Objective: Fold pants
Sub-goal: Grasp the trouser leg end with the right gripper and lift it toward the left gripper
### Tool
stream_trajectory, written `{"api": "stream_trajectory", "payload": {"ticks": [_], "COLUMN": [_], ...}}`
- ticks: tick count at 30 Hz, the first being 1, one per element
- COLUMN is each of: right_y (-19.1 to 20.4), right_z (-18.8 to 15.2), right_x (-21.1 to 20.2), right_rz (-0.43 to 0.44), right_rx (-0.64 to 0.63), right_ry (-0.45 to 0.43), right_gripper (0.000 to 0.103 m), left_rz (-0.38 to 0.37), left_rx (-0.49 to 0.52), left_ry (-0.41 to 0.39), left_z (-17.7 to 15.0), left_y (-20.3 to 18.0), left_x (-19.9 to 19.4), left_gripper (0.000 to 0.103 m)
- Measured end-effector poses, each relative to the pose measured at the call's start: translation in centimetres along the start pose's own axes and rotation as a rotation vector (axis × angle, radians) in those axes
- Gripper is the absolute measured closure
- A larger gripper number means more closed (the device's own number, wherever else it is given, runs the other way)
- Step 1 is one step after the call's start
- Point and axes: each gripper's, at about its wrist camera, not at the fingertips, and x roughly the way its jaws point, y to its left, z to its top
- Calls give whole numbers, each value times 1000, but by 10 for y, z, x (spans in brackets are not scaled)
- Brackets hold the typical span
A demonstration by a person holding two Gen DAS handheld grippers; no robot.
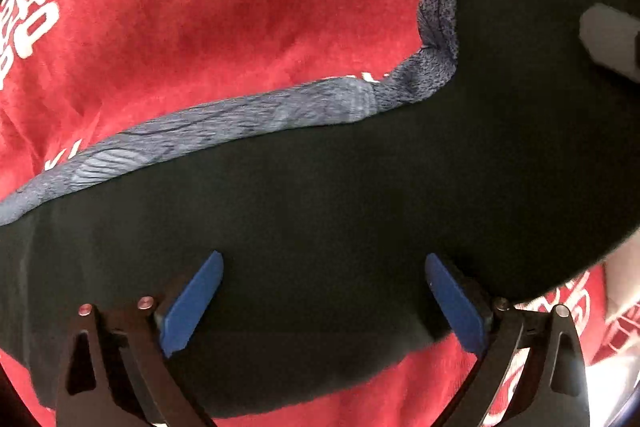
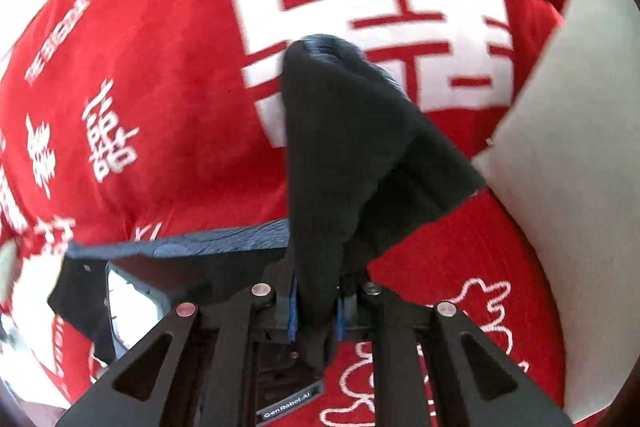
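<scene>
On the red blanket (image 1: 192, 27) with white lettering lay the black pants (image 1: 320, 195), their blue-grey waistband (image 1: 224, 123) showing. The left gripper (image 1: 324, 291) hovered over them, spread wide, while the right gripper (image 2: 316, 311) pinched a raised fold of the pants.

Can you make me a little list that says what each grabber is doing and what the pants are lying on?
left gripper: open, blue fingers spread over the black cloth, holding nothing
right gripper: shut, pinching a bunch of the pants
pants: black outside, grey-blue inside showing along the edge
red blanket: under the pants, white writing on it
</scene>
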Motion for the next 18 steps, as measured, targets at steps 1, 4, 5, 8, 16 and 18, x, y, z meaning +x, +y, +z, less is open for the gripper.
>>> {"api": "stream_trajectory", "payload": {"ticks": [1,4,5,8,16,18], "right_y": [9,38,47,89,203,215], "right_z": [0,-3,-5,-16,-93,-113], "right_x": [-1,-2,0,13,78,91], "right_rz": [-10,-51,-66,-109,-255,-315], "right_rx": [-21,-104,-132,-228,-584,-660], "right_ry": [0,2,4,23,125,136], "right_gripper": [89,89,89,89,86,83], "left_rz": [-3,18,38,91,207,217], "left_rx": [-16,-54,-62,-81,-221,-242], "left_ry": [-7,-47,-57,-52,-11,2], "left_z": [0,-4,-6,-10,-38,-45], "left_y": [12,59,78,127,239,253], "left_x": [-8,-38,-48,-61,-70,-70], "left_gripper": [1,1,1,1,1,1]}}
